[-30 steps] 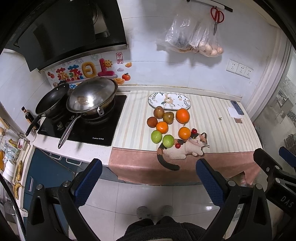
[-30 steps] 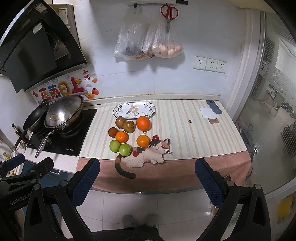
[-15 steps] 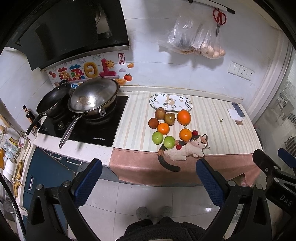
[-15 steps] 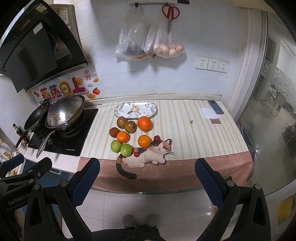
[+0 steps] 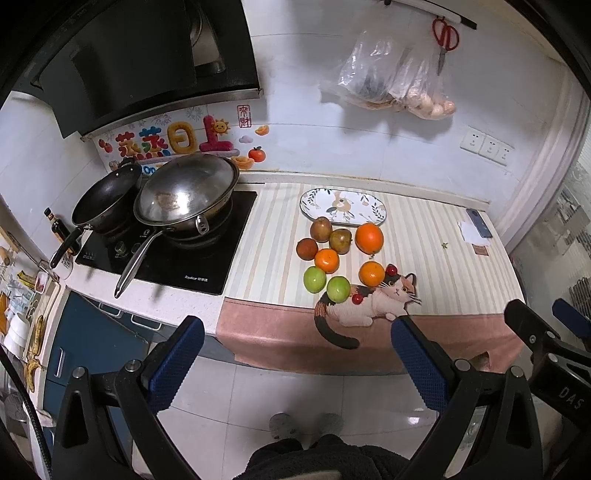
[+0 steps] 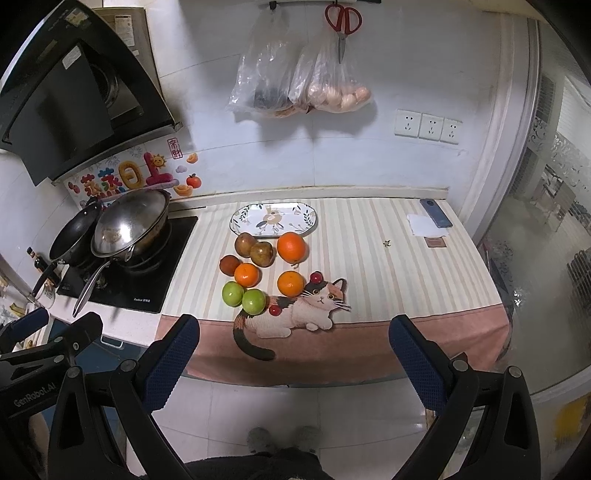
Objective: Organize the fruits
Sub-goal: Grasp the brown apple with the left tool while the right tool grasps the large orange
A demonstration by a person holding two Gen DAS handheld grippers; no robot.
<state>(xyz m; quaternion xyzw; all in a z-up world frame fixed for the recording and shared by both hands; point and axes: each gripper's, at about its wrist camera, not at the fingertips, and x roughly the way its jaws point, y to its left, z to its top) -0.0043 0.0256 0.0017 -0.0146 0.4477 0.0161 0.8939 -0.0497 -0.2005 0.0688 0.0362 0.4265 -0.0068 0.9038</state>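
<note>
My own body is mostly cut off: at the bottom edge of both views I see only a dark garment and the tips of two slippers [image 6: 280, 437] on the pale floor tiles. What is inside the plastic bags [image 6: 295, 85] on the wall is hard to read; the right one seems to hold eggs, the left one is too dark to tell. Red scissors [image 6: 342, 22] hang above them.

My left gripper [image 5: 295, 363] and my right gripper [image 6: 293, 360] both stand wide apart and hold nothing, in the air in front of the counter edge, well apart from the fruit.

The fruit lies in a loose group on the striped cloth [image 6: 369, 236], just in front of an empty oval plate [image 6: 274, 218]: a big orange [image 6: 291, 247], two smaller oranges [image 6: 290, 283], two green apples [image 6: 253, 301], three brownish fruits [image 6: 262, 253], and two small red ones [image 6: 316, 276] beside the printed cat [image 6: 314, 306].

On the left is a black cooktop [image 5: 166, 254] with a steel pan [image 5: 186, 195] and a black pan [image 5: 107, 199], under a dark hood [image 5: 140, 55]. At the right end of the counter lie a phone [image 6: 436, 213] and some paper.
</note>
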